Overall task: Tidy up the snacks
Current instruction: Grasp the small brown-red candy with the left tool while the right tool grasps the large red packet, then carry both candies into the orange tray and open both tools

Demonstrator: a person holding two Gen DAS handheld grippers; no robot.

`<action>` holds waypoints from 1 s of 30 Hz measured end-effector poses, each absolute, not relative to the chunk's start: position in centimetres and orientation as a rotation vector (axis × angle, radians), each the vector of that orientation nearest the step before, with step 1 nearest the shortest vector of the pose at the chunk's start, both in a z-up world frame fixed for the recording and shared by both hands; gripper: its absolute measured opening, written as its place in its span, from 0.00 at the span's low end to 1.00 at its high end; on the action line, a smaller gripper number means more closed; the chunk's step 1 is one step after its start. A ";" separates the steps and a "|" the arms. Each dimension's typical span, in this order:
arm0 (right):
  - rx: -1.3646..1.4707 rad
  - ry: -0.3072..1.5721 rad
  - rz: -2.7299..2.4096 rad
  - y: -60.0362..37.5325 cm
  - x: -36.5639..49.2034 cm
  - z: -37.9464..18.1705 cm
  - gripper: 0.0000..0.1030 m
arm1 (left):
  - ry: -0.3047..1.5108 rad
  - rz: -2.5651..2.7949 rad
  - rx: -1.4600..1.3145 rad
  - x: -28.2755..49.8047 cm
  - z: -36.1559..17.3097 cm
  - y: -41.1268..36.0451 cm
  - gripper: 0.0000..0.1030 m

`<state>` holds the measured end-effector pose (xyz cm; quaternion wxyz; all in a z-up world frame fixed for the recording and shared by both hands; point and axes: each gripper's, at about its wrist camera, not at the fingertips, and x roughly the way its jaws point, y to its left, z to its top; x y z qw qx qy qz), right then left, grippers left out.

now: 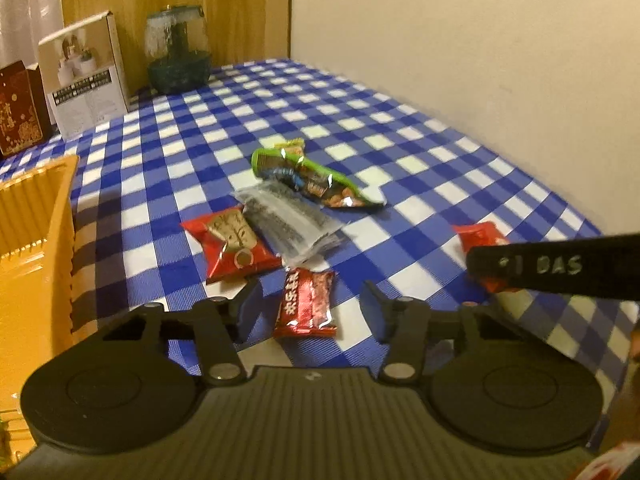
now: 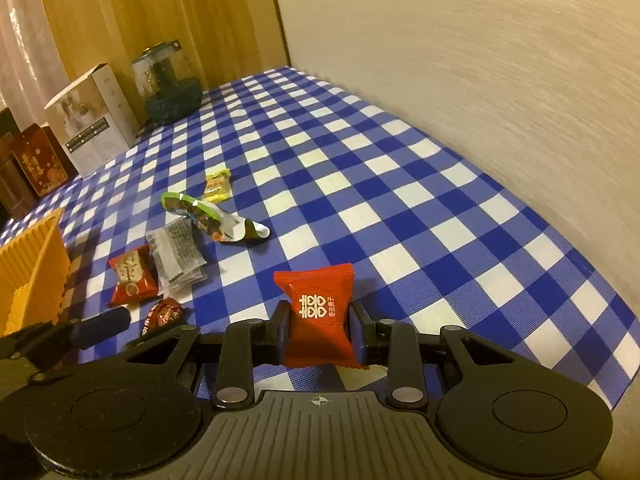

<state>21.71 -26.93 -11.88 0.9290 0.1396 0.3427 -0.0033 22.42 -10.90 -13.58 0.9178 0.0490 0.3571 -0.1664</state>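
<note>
We see the right gripper point(image 2: 319, 330) clenched on a red candy pouch point(image 2: 318, 316) with white characters, pads pressing both sides, pouch lifted off the blue-checked tablecloth point(image 2: 400, 184). The left gripper point(image 1: 310, 312) is released, fingers part-way in and straddling a dark red snack packet point(image 1: 306, 305) that lies flat on the cloth; pads do not touch it. Just ahead-left of the left gripper lies a red packet with a tan label point(image 1: 231, 243), touching a clear wrapper with dark contents point(image 1: 286, 224); beyond those sits a green snack bag point(image 1: 312, 179), and a small yellow candy point(image 2: 218, 186) lies behind it. An orange ribbed bin point(image 1: 34, 240) stands to the left gripper's left. Far back-left are a white box point(image 1: 86, 76), a dark red box point(image 1: 20, 110) and a glass jar point(image 1: 178, 50).
</note>
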 end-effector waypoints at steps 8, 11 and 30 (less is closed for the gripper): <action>0.273 0.704 0.010 -26.4 22.0 -12.1 0.30 | 0.737 -0.345 0.103 23.0 -14.1 -10.8 0.26; 0.268 0.703 0.018 -26.4 22.1 -12.1 0.30 | 0.741 -0.353 0.113 23.0 -14.0 -11.0 0.23; 0.157 0.622 0.091 -23.5 20.7 -10.2 0.30 | 0.711 -0.288 0.009 19.6 -10.1 -6.8 0.21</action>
